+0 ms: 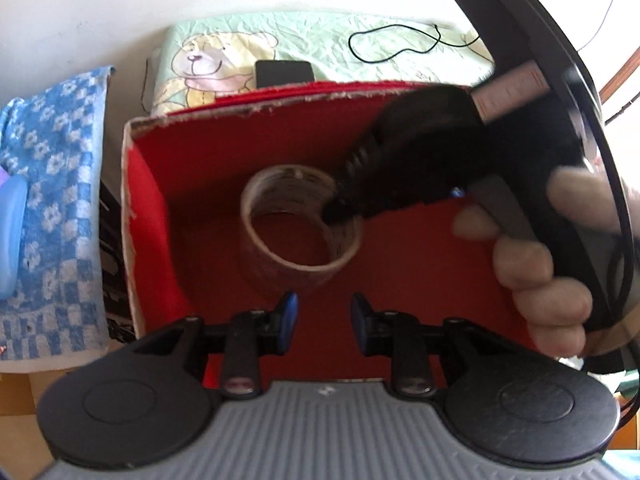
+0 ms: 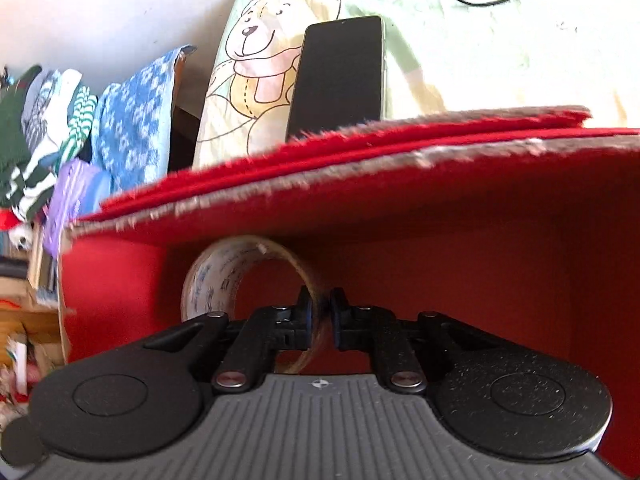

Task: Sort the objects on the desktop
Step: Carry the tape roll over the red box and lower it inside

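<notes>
A roll of clear tape (image 1: 298, 226) is inside a red-lined box (image 1: 160, 148). My right gripper (image 2: 321, 320) is shut on the roll's wall (image 2: 208, 280), one finger inside the ring and one outside. It shows in the left wrist view as a black arm (image 1: 400, 160) reaching into the box from the right, with a hand on its handle. My left gripper (image 1: 324, 320) is open and empty, hovering over the near side of the box, just short of the roll.
A black phone (image 2: 340, 76) lies on a bear-print cloth (image 2: 256, 60) behind the box. A black cord (image 1: 396, 44) loops on that cloth. A blue flowered towel (image 1: 56, 184) lies left of the box. Folded clothes (image 2: 36, 132) are stacked at far left.
</notes>
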